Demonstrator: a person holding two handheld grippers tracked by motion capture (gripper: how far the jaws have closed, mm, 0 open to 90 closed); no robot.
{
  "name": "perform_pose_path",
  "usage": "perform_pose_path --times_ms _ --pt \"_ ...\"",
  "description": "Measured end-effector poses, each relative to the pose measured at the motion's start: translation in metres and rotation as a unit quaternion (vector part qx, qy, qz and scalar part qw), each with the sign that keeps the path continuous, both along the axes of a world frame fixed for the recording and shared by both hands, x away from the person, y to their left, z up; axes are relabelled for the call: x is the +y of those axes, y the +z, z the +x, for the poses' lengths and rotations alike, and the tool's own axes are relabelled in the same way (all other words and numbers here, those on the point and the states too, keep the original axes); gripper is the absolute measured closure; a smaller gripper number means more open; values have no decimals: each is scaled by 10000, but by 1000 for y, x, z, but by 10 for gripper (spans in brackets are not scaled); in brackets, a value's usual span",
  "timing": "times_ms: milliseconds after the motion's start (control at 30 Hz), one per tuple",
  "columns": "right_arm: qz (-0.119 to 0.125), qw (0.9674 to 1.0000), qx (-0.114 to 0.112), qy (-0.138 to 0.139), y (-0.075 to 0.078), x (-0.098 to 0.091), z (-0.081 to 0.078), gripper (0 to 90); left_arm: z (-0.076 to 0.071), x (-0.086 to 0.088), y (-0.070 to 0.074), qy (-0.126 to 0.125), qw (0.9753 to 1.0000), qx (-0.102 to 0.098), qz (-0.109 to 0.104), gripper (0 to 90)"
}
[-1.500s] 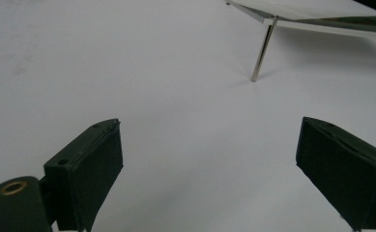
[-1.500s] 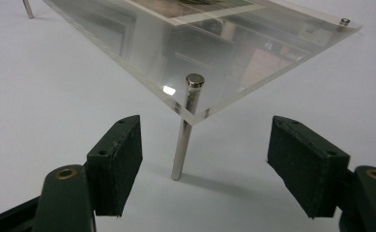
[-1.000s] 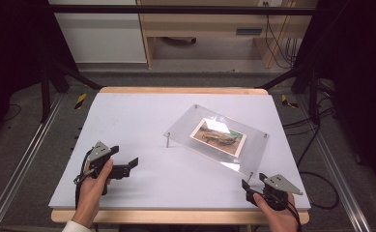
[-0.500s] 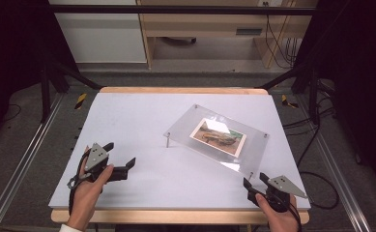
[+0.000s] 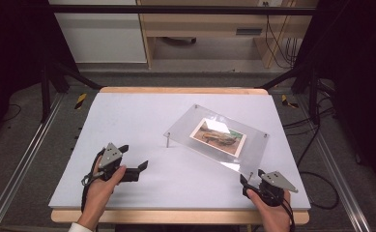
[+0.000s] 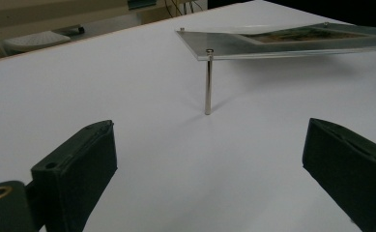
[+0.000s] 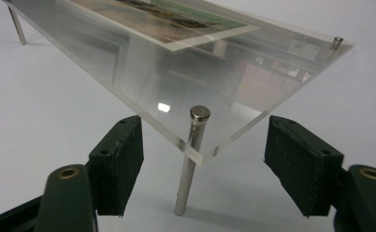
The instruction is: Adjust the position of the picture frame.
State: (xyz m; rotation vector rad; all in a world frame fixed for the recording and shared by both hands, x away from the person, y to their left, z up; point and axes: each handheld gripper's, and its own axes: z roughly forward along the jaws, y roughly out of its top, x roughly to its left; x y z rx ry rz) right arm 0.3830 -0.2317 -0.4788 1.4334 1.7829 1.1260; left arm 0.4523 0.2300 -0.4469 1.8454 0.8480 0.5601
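Right hand-held gripper (image 7: 202,166) agape, straddling acrylic stand's (image 7: 185,72) corner post (image 7: 191,159)

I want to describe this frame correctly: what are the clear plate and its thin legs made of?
The clear plate looks like acrylic or a similar plastic, possibly glass: see-through, glossy, with polished thick edges and reflections. The legs look like polished metal: silvery, shiny, with flat round caps.

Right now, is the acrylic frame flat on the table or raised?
Raised. The acrylic frame stands on metal pins, with white table visible underneath.
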Motion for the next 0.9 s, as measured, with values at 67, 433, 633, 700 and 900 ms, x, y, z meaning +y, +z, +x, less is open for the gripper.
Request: perform_pose_path --times_ms 67,433,633,700,900 --pt "23 10000 43 0 -2 0 0 326 0 -1 -1 -19 10000 39 9 46" --pt "323 9990 302 111 -9 -2 7 527 3 -5 -4 -10 9994 312 -146 46" --pt "398 9986 307 191 -10 -2 10 649 5 -8 -5 -24 9991 381 -179 46" --pt "472 9982 302 235 -11 -3 12 693 5 -9 -5 -65 9992 364 -165 46" --pt "721 9966 141 367 -10 -5 13 817 9 -12 -5 -52 9991 364 -217 46"
